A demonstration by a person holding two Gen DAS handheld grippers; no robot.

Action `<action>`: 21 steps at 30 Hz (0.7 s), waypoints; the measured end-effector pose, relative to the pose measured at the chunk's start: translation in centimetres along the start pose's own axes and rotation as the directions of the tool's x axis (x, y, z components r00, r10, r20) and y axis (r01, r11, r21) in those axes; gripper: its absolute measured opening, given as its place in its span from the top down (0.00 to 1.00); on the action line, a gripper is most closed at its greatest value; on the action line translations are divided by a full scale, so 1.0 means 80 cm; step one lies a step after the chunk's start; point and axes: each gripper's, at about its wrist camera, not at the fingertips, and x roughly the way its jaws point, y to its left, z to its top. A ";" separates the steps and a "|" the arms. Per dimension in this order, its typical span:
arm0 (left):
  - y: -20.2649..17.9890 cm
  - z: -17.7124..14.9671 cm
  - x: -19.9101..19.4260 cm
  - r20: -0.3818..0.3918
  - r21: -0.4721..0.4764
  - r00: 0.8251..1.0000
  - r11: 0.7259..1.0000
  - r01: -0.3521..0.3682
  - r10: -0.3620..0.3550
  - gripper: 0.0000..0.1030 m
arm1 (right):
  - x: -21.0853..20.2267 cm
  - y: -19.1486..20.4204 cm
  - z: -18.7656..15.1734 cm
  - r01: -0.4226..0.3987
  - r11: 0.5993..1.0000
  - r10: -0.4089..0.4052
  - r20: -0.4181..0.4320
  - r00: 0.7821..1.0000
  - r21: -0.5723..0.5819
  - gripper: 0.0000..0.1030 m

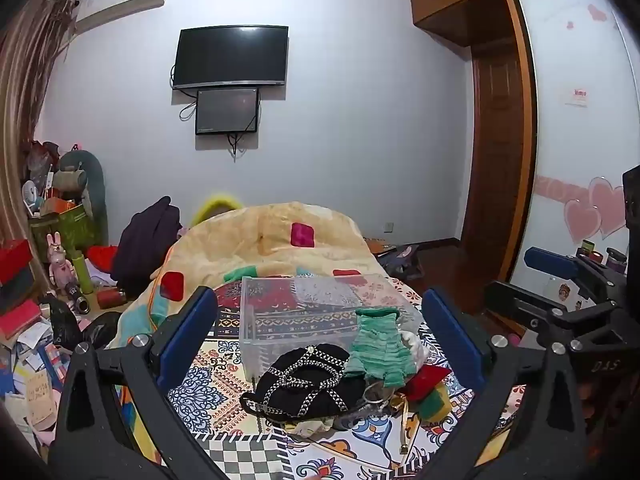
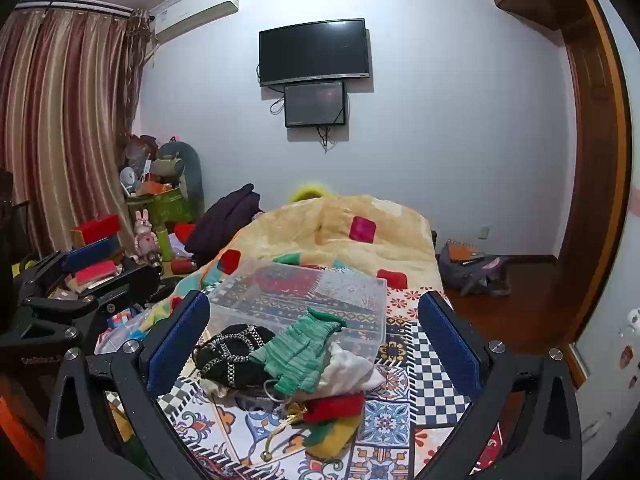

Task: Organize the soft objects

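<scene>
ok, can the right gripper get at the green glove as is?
Probably yes. The right gripper is open, and the green glove lies on top of the pile, nothing over it. The clear box sits just behind, so approach from the near side.

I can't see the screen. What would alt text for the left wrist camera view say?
Alt text: An open two-finger left gripper with blue pads frames a pile of soft items on a patterned bedspread: a green knitted glove and a black hat with checkered cord, lying before a clear plastic storage box. The right gripper shows at right.
</scene>
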 end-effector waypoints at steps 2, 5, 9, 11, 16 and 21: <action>0.002 0.001 0.001 0.005 0.002 1.000 1.000 0.003 -0.003 0.00 | -0.001 0.001 0.000 0.000 1.000 0.000 0.002 1.000 -0.004 0.00; 0.008 0.004 0.002 0.012 0.005 1.000 1.000 0.006 -0.006 0.00 | -0.002 0.002 0.000 -0.004 1.000 0.004 0.004 1.000 0.003 0.00; 0.005 -0.007 0.000 0.018 0.026 1.000 1.000 -0.011 0.011 0.00 | -0.004 0.002 0.001 -0.007 1.000 0.007 0.009 1.000 0.011 0.00; -0.006 -0.004 -0.004 0.022 0.045 1.000 0.999 -0.021 0.020 0.00 | -0.008 0.009 0.003 -0.007 1.000 0.007 0.015 1.000 -0.004 0.00; -0.005 -0.006 -0.003 0.026 0.051 0.999 0.998 -0.024 0.022 0.00 | -0.008 0.006 0.006 -0.013 1.000 0.013 0.017 1.000 -0.002 0.00; -0.009 -0.004 -0.004 0.024 0.045 1.000 0.999 -0.022 0.021 0.00 | -0.009 0.007 0.004 -0.010 1.000 0.011 0.029 1.000 -0.006 0.00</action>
